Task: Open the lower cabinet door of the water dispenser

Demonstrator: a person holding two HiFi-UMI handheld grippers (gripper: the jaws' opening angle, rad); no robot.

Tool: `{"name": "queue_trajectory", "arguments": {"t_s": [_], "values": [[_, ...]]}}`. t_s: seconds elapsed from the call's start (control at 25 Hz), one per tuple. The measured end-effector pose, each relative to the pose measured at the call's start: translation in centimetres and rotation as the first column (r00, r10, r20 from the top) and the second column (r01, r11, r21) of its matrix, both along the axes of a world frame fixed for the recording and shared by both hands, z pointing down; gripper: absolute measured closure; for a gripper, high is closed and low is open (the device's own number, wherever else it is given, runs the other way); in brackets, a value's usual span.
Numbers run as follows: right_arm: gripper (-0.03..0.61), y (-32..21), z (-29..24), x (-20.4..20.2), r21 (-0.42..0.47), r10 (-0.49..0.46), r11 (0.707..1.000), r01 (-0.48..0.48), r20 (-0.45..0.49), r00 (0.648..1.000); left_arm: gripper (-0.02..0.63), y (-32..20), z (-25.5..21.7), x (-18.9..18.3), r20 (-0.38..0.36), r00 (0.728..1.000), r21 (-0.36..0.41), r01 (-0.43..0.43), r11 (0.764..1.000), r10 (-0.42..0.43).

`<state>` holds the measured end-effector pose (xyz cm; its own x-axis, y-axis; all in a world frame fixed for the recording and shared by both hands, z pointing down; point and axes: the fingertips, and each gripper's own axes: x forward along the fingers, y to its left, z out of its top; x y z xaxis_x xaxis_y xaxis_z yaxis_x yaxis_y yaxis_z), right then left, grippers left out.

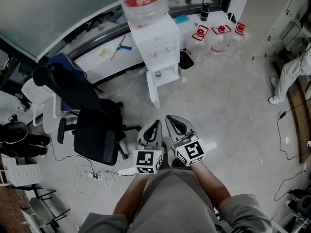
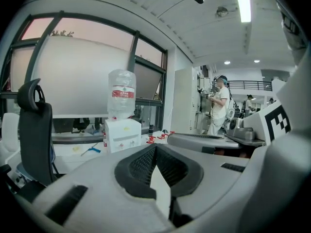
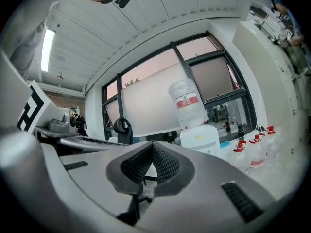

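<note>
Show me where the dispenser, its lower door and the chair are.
dispenser [image 1: 156, 41]: head view, front of its white body.
lower door [image 1: 152, 90]: head view, middle of the panel, which stands open.
chair [image 1: 97, 136]: head view, on its dark seat.

The person wears a grey short-sleeved shirt [image 1: 181, 198]; left gripper [image 1: 156, 124] and right gripper [image 1: 170, 118] bear black-and-white marker cubes [image 1: 148, 161].

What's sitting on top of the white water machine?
A big clear bottle with a red label stands on the water machine. The bottle's mouth is covered where it goes into the machine's top.
</note>
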<state>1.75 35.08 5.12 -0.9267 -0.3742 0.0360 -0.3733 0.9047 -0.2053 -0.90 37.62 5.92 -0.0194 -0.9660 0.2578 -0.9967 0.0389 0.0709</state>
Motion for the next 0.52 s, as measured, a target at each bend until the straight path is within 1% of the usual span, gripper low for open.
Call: {"name": "queue_trajectory", "arguments": {"t_s": [0.32, 0.52], "values": [[0.571, 1.6, -1.7, 1.4, 0.016, -0.003, 1.000, 0.003, 0.024, 1.000, 0.606, 0.7, -1.9, 1.1, 0.017, 1.000, 0.032, 0.003, 0.999, -0.003], [0.571, 1.3, -2.4, 1.3, 0.038, -0.013, 0.999, 0.011, 0.033, 0.999, 0.606, 0.4, -2.4, 0.9, 0.018, 1.000, 0.047, 0.015, 0.999, -0.016]]}}
